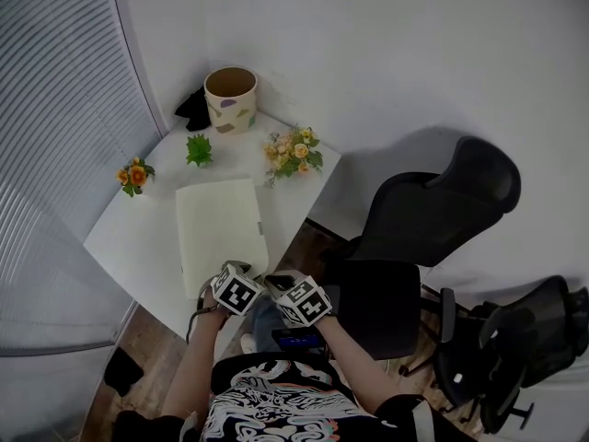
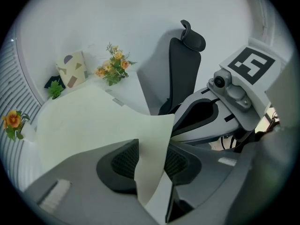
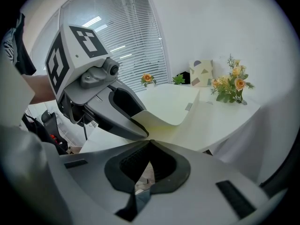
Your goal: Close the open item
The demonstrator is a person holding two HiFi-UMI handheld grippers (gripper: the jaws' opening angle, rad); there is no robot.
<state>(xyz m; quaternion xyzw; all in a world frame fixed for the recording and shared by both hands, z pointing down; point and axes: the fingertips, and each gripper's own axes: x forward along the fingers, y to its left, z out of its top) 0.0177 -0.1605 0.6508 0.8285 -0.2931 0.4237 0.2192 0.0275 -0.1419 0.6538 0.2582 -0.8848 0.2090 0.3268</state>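
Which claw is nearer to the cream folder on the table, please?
Left. The left claw has a corner of the cream folder between its jaws; the right claw sits beside the left one, jaws together, short of the folder's edge.

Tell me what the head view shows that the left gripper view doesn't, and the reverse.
Only the head view: the person's patterned shirt and a second black chair at the right. Only the left gripper view: a lifted sheet running between the left gripper's fingers. Both: the white table, cream folder, spotted pot, orange flowers, bouquet, nearer black chair and right gripper.
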